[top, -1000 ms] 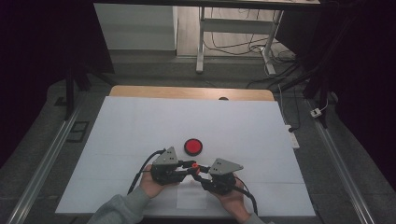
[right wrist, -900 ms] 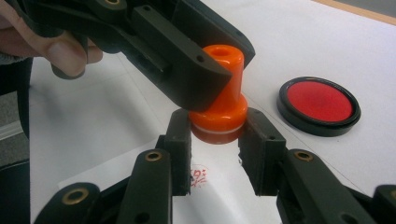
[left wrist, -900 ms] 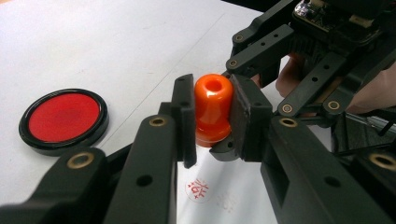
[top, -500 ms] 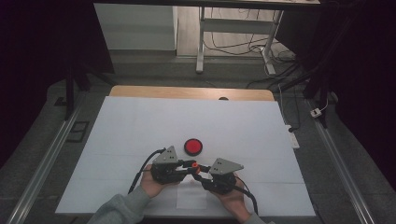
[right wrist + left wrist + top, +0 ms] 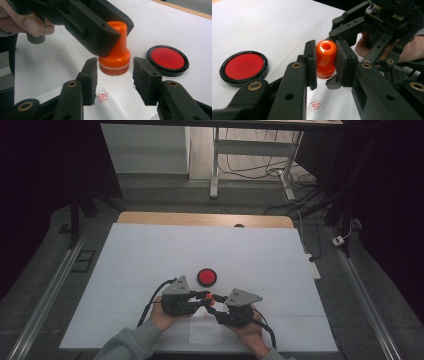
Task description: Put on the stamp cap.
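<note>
An orange stamp [image 5: 326, 58] hangs upright just above a white paper slip [image 5: 205, 332], with my left gripper [image 5: 325, 67] shut on its handle. My right gripper [image 5: 115, 75] faces it from the other side. Its jaws have just been opening; the stamp's wide base [image 5: 115, 62] sits between the pads with a gap on each side. A round red ink pad [image 5: 206, 277] in a black case lies on the table just beyond both grippers. A red stamp mark [image 5: 102, 97] shows on the paper under the stamp. In the high view the left gripper [image 5: 204, 296] and right gripper [image 5: 212, 302] meet tip to tip.
A large white sheet [image 5: 150, 255] covers the table, with a wooden edge [image 5: 200, 219] at the far side. Metal rails [image 5: 45, 300] run along both sides. Cables and a table frame [image 5: 250, 170] lie on the floor beyond.
Both hands have kept their place. The high view shows no clear difference at this size.
</note>
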Available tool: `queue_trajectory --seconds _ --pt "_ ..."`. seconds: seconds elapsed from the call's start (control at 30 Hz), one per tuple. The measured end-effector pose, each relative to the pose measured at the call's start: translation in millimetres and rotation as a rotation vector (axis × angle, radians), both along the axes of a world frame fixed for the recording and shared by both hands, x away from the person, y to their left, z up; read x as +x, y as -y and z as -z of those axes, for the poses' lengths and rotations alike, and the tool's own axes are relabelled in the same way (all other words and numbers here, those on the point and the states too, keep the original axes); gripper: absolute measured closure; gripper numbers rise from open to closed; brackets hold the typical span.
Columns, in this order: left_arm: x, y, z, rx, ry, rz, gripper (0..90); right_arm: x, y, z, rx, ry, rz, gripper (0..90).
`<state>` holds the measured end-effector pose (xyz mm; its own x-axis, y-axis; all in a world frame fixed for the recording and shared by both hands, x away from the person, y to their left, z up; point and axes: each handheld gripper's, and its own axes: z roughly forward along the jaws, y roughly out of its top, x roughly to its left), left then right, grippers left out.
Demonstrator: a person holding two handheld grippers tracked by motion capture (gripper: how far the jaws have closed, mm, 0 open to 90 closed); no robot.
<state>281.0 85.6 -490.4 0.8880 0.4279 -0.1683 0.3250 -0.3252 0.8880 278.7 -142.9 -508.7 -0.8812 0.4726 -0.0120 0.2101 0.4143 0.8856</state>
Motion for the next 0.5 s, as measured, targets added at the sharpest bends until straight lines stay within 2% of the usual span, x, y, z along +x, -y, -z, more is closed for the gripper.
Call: queue_trajectory --seconds 0.27,0.5 --pt "1.3 -3.4 -2.7 -0.005 -0.001 -0.005 71.9 -0.2 0.1 0.4 0.002 -0.003 -0.008 49.6" --pt "3.3 -8.5 -4.2 -0.009 -0.001 -0.017 71.9 1.3 9.6 -0.1 -0.013 0.005 0.016 48.2"
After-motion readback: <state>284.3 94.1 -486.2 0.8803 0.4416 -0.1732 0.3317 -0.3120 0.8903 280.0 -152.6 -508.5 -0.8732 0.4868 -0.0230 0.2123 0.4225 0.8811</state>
